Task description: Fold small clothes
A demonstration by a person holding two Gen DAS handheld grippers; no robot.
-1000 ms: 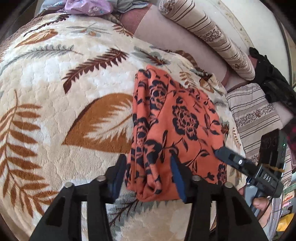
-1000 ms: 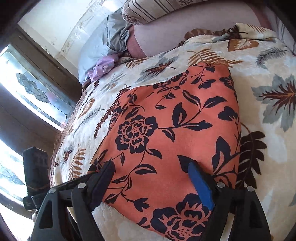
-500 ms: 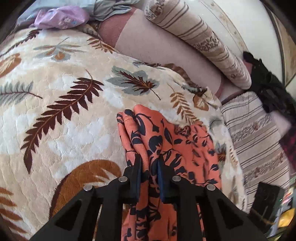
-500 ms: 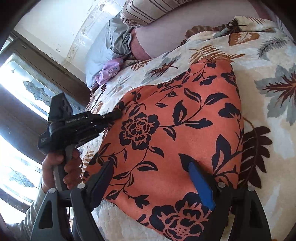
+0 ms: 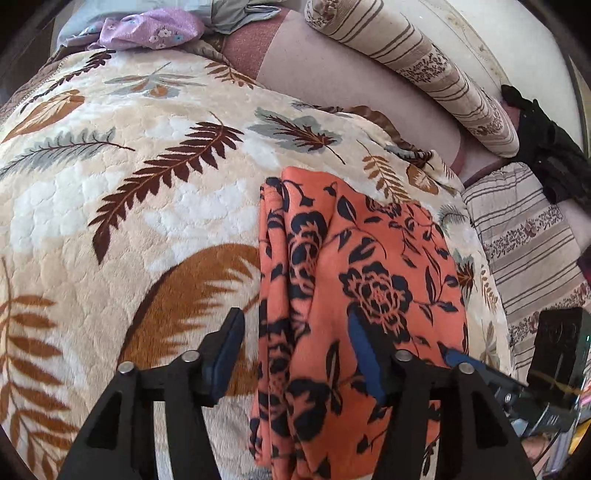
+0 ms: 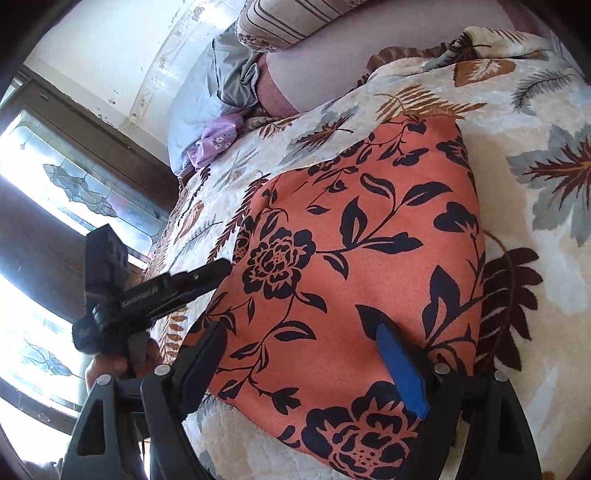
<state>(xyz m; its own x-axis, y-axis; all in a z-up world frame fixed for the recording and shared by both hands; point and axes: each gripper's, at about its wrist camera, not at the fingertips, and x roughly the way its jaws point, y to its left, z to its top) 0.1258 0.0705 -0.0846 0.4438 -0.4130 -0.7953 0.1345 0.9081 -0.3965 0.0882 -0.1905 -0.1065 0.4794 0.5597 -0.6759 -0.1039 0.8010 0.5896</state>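
Both grippers hang over the folded orange floral garment on the leaf-patterned blanket. Left gripper: its jaws are opening, the blue pads standing clear of the cloth, straddling the garment's bunched left edge where several layers stack in ridges; one finger is over bare blanket, the other over the printed cloth. Right gripper: jaws spread wide and clamped on nothing, one finger at the garment's near left border, the blue-padded finger over its near right part. Seen from the right wrist, the left gripper's black body reaches in from the left, its tip at the garment's left edge, with a hand around the handle.

Folded into a rough rectangle, the garment lies flat near the blanket's right edge. Beyond the blanket's far edge lie a striped bolster, a lilac flowered cloth and grey-blue fabric.
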